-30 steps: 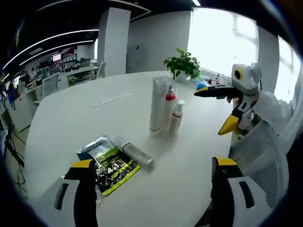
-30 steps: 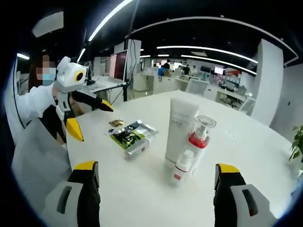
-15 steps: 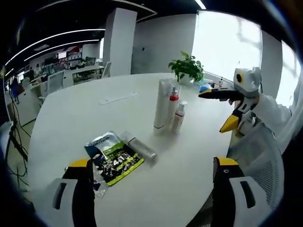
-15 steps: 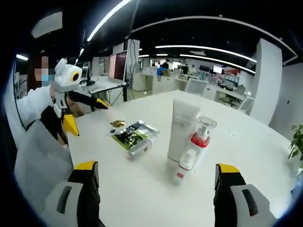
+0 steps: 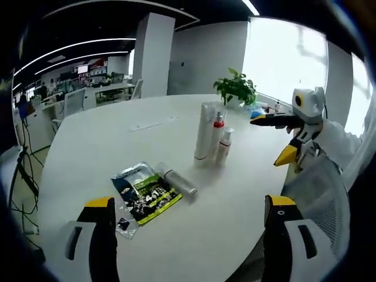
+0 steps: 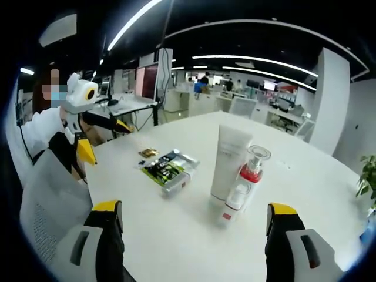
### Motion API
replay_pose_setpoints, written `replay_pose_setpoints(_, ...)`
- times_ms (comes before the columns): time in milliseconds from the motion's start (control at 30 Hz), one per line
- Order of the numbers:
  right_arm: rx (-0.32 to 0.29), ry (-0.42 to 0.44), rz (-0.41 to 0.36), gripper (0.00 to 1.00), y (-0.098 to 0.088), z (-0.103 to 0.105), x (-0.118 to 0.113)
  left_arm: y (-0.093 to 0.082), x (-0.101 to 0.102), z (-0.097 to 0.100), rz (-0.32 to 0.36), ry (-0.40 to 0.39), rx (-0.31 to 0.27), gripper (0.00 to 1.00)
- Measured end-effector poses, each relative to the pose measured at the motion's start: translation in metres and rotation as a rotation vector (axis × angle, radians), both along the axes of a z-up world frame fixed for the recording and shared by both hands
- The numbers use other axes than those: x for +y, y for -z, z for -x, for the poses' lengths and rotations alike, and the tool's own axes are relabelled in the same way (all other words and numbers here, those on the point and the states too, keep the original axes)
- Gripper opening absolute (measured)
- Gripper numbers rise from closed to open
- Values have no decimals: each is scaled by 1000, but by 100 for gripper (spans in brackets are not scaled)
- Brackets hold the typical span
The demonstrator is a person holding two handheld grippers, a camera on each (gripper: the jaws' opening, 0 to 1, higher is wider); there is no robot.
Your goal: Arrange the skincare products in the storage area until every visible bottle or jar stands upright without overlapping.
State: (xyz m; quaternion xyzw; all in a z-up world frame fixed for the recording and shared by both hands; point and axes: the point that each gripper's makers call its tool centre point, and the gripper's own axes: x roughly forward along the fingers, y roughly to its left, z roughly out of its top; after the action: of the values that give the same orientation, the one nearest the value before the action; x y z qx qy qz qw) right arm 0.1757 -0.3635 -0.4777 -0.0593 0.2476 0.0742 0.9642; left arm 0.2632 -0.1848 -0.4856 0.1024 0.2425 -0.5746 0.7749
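- left gripper [image 5: 188, 235]: fingers spread wide, holding nothing, over near edge of white worktop [image 5: 88, 147]
- right gripper [image 6: 194, 241]: fingers spread wide too, nothing between them; it also shows in the left gripper view at right, yellow-tipped fingers apart, above the worktop edge
- mesh chair back [image 6: 44, 200] between the person and the worktop in the right gripper view
- sachet pack [image 5: 144, 197], green/black print, lies flat on worktop, nearest item in left gripper view; small packet [image 6: 147, 153] lies just beyond it in right gripper view
- silver bottle [image 5: 178, 183] lies on its side, touching the sachet pack's edge, not upright
- farther on, three products stand upright in a tight cluster: white tube [image 6: 230, 163] on its cap, pump bottle [image 6: 251, 170] with red collar and clear cap, small white bottle [image 6: 230, 205] with red base label; cannot tell if they touch
- contents of the containers can't be seen
- potted plant [image 5: 237, 89] at far edge of worktop, well behind the cluster
- office desks and monitors in background
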Motion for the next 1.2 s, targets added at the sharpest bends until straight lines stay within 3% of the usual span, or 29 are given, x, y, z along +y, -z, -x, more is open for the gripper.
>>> replay_pose_setpoints(733,30,-6,-12,99,6,1,13,-1,6,5,16,-7,17,99)
replay_pose_setpoints(1000,46,-27,-27,99,11,-4,28,0,9,10,10,-4,22,99)
replay_pose_setpoints(1200,63,-50,-36,91,12,-9,37,-2,12,6,28,-30,28,99)
